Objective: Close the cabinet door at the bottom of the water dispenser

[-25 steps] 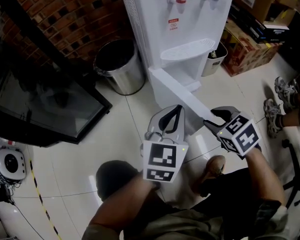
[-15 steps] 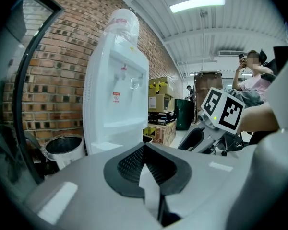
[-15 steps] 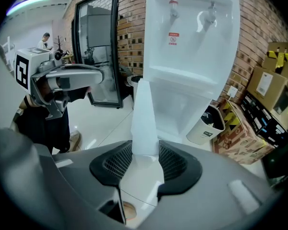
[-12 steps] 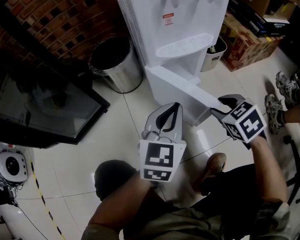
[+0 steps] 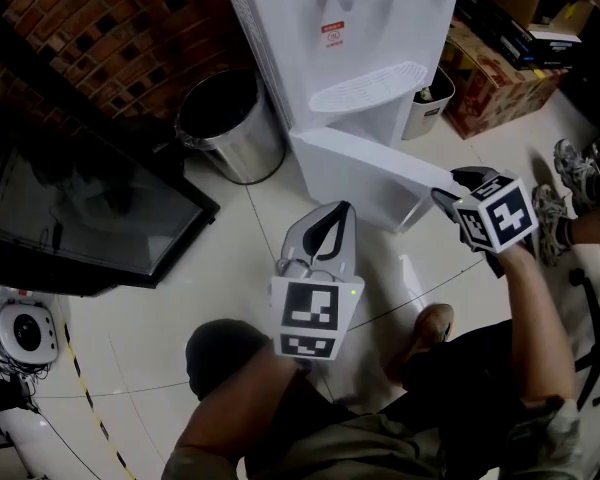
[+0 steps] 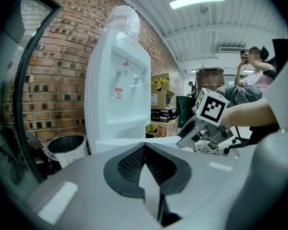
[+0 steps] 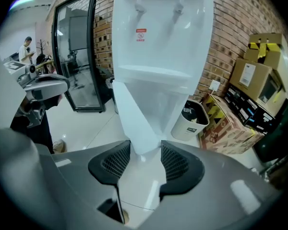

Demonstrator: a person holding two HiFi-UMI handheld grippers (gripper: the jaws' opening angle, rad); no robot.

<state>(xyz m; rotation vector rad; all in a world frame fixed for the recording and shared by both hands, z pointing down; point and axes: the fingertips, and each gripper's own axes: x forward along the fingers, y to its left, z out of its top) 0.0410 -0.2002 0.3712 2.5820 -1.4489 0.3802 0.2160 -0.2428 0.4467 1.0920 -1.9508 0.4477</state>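
The white water dispenser stands against the brick wall. Its bottom cabinet door hangs partly open, slanting out to the right. My right gripper is at the door's free edge. In the right gripper view the door edge sits between the jaws, which are opening, and the pads do not press on it. My left gripper is shut with nothing in it. It hovers over the floor in front of the door and looks toward the dispenser.
A steel bin stands left of the dispenser and a small white bin right of it. Cardboard boxes are stacked at the far right. A black glass-door cabinet fills the left. Another person's shoes are at the right edge.
My right gripper has moved right with the door's edge, and the door has swung closer to the dispenser. The left gripper has stayed where it was.
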